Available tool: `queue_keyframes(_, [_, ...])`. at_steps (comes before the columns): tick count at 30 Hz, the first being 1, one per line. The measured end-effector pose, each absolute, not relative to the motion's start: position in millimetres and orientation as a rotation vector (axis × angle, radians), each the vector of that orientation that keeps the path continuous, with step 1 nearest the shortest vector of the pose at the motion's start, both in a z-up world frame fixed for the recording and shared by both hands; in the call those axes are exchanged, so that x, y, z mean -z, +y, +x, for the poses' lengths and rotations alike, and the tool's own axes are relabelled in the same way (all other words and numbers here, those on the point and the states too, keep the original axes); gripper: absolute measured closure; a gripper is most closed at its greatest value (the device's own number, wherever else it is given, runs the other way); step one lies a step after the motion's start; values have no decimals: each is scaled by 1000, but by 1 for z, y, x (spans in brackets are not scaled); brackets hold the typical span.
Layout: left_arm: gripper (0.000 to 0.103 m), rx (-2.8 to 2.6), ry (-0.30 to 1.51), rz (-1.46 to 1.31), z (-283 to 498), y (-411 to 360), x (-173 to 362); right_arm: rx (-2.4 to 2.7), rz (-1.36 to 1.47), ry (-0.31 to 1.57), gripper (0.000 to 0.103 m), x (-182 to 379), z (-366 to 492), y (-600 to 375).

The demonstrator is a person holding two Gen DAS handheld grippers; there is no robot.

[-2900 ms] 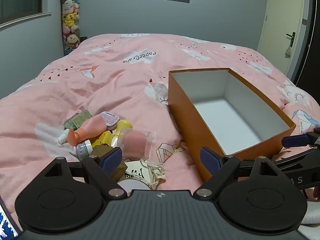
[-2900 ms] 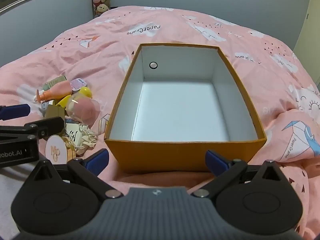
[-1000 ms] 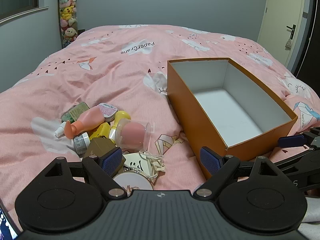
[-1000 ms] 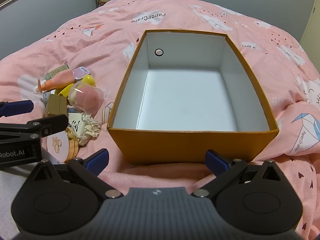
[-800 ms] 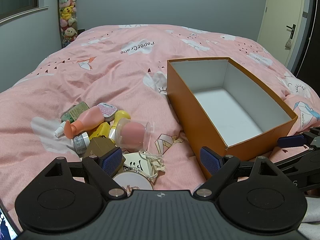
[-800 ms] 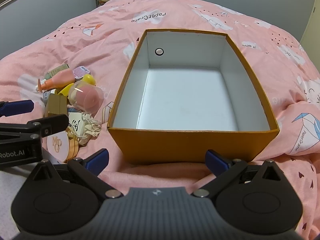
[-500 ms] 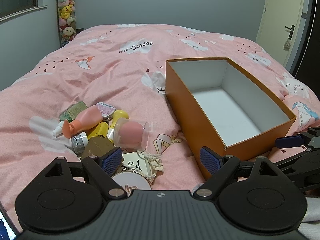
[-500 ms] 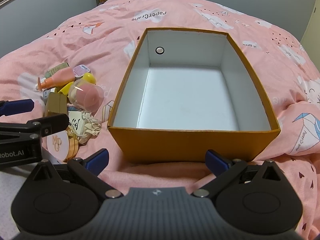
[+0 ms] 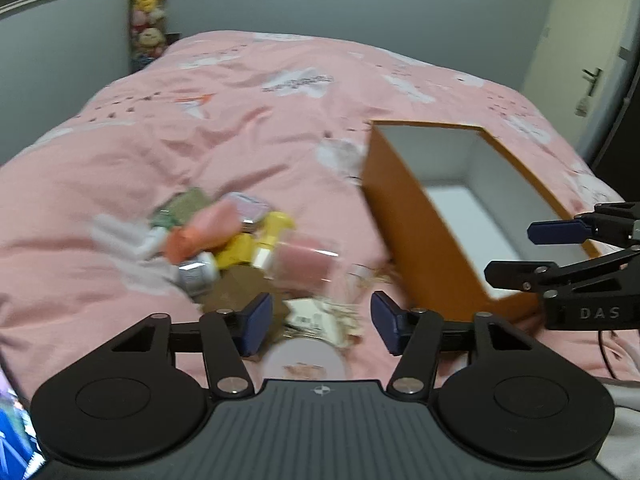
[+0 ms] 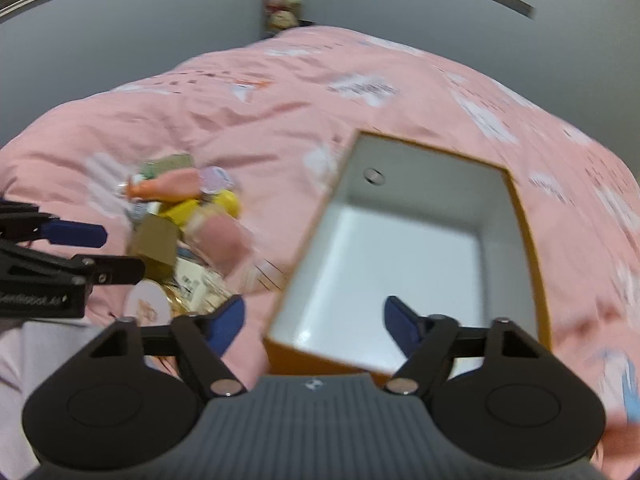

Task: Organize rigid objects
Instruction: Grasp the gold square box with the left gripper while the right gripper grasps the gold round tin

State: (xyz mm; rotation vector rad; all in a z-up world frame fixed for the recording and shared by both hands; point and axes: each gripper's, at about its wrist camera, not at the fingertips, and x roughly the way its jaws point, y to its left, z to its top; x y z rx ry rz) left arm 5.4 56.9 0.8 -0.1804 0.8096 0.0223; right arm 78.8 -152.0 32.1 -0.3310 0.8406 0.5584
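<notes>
Nothing has gone into the box [image 9: 404, 216] yet: its white inside is bare, and it sits on the pink bed [image 9: 248, 120] just to the right of a small heap of things. That heap holds a peach bottle [image 9: 200, 228], a yellow toy [image 9: 256, 240], a clear cup with pink inside [image 9: 308, 260], a brown carton [image 9: 240, 284], a small silver jar [image 9: 196, 276] and, nearest the camera, a round tin [image 9: 304, 360] beside a crumpled paper tag [image 9: 316, 316]. Both views are smeared by motion, so finer detail is hard to read. The left claw [image 9: 320, 326] hangs above the near edge of the heap, its jaws closing on nothing. The right claw [image 10: 314, 326] hangs over the near left corner of the box, its jaws likewise closing, empty, with no item between them. This looks like the very start of the job, the approach to a first pick. The next move probably calls for the left claw to open again, drop onto one firm item at the edge of the heap, such as the tin or the carton, and grip it squarely without dragging the loose tag along.
</notes>
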Motion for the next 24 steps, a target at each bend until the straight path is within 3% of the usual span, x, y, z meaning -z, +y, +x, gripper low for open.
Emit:
queue_keyframes(2, [39,-32,818,-207,9,69,0,-631,-336,851,49,-32,87,-138])
queue_keyframes(13, [23,-117,943,-375,39,109,34,-824,-364,1040,55,15,124,-64])
queue_keyframes(17, [18,-154,976,-359,54,105,44,-806,-426,1058,70,32,133,-50])
queue_keyframes(24, [16,-238,1052,-272,81,94,64,-775,-466,1070,82,48,148,-44])
